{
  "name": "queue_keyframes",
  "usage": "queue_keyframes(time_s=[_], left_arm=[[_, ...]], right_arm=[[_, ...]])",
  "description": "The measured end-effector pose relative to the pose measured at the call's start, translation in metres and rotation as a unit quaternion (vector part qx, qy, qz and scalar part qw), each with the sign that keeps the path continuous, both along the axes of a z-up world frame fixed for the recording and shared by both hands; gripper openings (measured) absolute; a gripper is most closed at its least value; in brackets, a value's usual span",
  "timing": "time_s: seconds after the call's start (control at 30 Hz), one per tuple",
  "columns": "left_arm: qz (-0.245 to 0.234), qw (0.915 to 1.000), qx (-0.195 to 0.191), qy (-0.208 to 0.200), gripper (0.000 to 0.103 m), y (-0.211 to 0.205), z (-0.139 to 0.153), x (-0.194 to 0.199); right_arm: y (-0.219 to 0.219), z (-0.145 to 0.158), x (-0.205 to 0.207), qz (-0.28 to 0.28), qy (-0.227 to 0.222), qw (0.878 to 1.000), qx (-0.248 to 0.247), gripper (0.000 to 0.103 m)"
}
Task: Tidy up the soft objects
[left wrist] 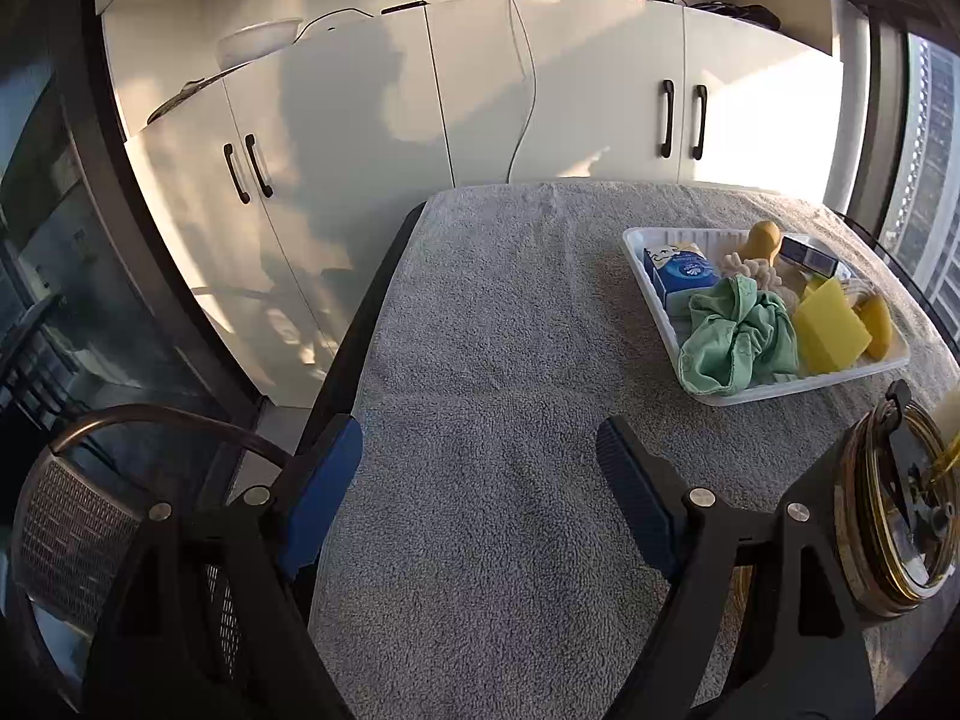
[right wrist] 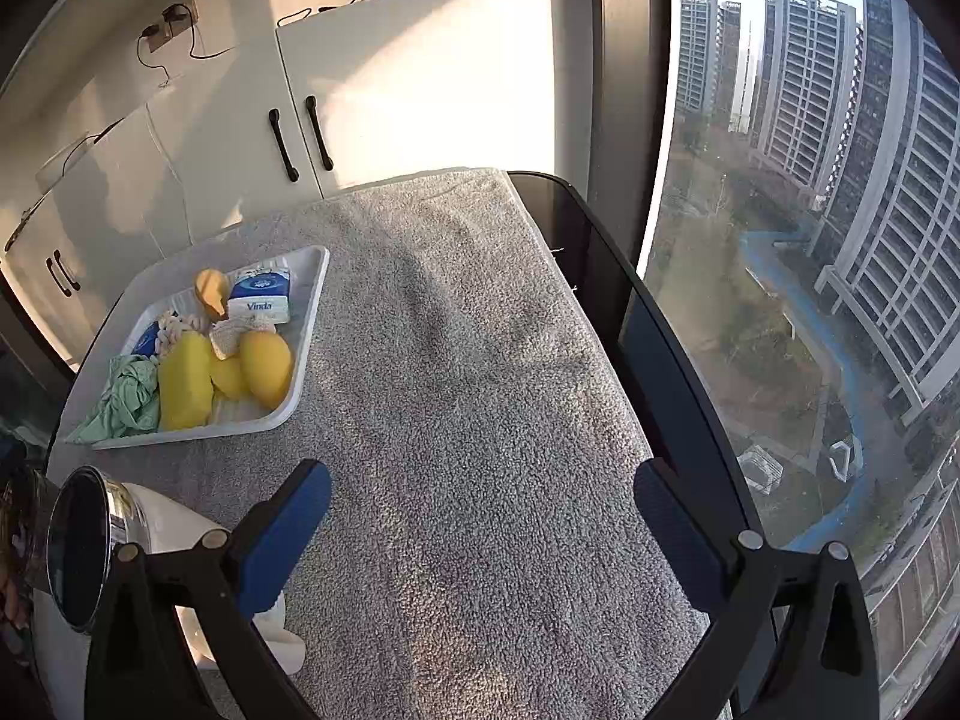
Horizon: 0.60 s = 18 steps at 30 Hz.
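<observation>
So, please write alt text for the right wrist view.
An open gripper hovers over a grey towel. To its left, a white tray holds a green cloth, yellow sponges and a tissue pack.

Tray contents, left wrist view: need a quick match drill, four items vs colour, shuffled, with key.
Items:
1. cloth
2. sponge block
3. tissue pack
4. tray

Colours:
A. white
B. blue and white
C. yellow
D. mint green

Pairs: 1-D, 2-C, 3-B, 4-A
</observation>
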<state>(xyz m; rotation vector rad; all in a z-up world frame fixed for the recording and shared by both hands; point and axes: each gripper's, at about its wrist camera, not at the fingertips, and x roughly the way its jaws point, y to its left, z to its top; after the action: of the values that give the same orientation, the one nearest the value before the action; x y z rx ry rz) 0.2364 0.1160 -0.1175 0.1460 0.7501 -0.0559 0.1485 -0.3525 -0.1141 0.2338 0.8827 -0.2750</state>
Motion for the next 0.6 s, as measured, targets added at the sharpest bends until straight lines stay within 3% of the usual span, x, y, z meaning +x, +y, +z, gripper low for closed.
queue_keyframes(time_s=[0.2, 0.5, 0.6], left_arm=[[0.038, 0.9978, -0.053, 0.012, 0.08, 0.029, -0.01, -0.05], [0.049, 0.9981, -0.037, -0.001, 0.08, 0.03, -0.022, -0.125], [0.041, 0.9984, -0.039, -0.008, 0.08, 0.02, -0.02, -0.145]], right_arm=[[0.009, -0.017, -0.05, -0.007, 0.012, 1.0, 0.011, 0.103], [0.041, -0.03, -0.119, 0.003, 0.012, 1.0, 0.023, 0.103], [0.061, -0.029, -0.137, 0.013, 0.01, 1.0, 0.0, 0.103]])
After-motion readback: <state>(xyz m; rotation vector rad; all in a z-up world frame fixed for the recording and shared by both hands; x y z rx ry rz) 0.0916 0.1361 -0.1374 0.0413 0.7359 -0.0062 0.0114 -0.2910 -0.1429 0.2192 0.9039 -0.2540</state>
